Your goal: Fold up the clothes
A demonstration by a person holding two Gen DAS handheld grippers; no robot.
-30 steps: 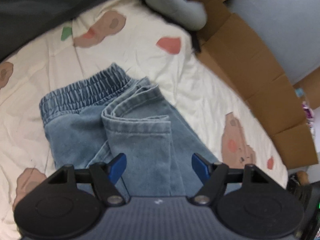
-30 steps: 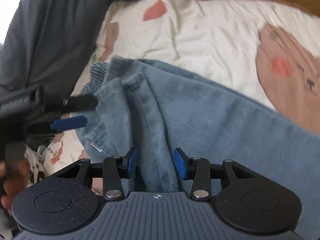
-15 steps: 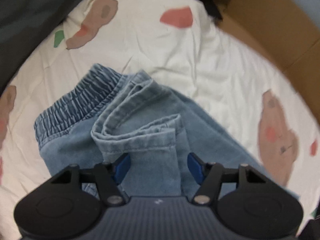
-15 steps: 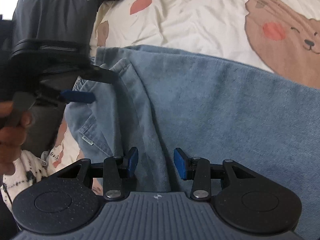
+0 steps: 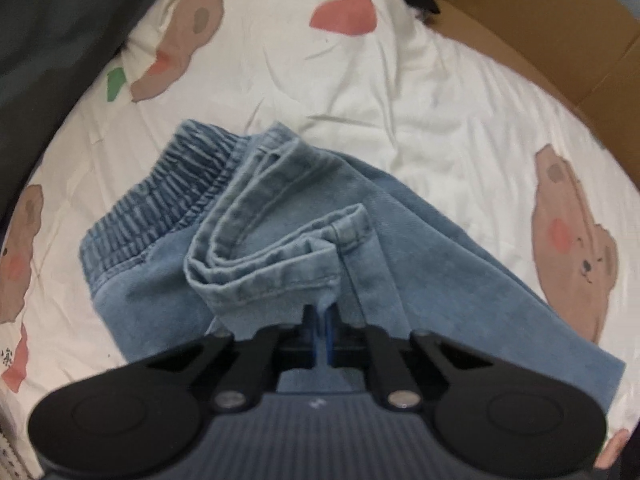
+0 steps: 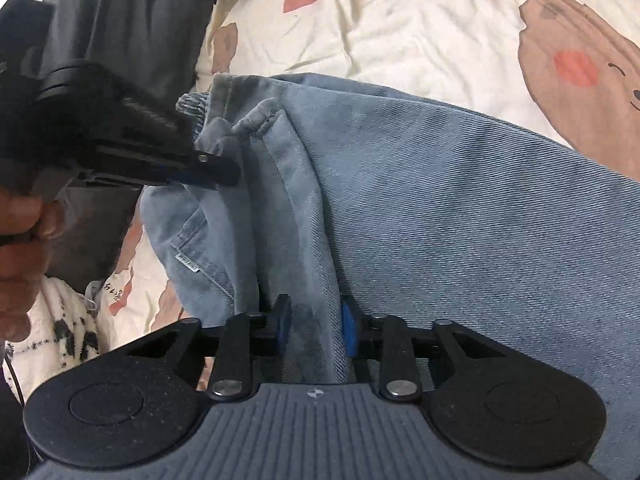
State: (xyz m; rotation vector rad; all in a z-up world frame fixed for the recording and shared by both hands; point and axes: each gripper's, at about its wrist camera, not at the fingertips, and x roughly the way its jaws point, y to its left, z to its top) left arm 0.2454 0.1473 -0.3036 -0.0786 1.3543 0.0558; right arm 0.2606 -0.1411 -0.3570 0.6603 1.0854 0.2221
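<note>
Left wrist view: left gripper (image 5: 320,330) has its jaws pressed together, pinching the leg hem (image 5: 280,276) of the blue jeans (image 5: 432,280) right at the fingertips. The jeans lie on the bear-print bedsheet (image 5: 360,100) straight ahead of the gripper. The elastic waistband (image 5: 168,204) sits ahead and to the left, and the leg ends are doubled back up toward it, so the length fold looks mostly in place. The hem stack is bunched and not square with the waistband. The long folded edge runs off to the right of the gripper. A cardboard box (image 5: 540,28) stands far ahead on the right, beyond the sheet; its inside is out of frame, contents unknown.

Right wrist view: right gripper (image 6: 314,330) has its jaws partly closed around a raised ridge of denim (image 6: 316,264). The pads sit on both sides of the ridge, but I can't tell whether they actually clamp it. The main denim panel spreads ahead and to the right. The left gripper shows ahead-left, held by the person's hand (image 6: 24,248), nipping the bunched hem near the waistband.

Judgement: fold is partway done. What's left is flattening the ridge, aligning the hems, and maybe one more fold to compact it. No container holds any clothing in these views.
</note>
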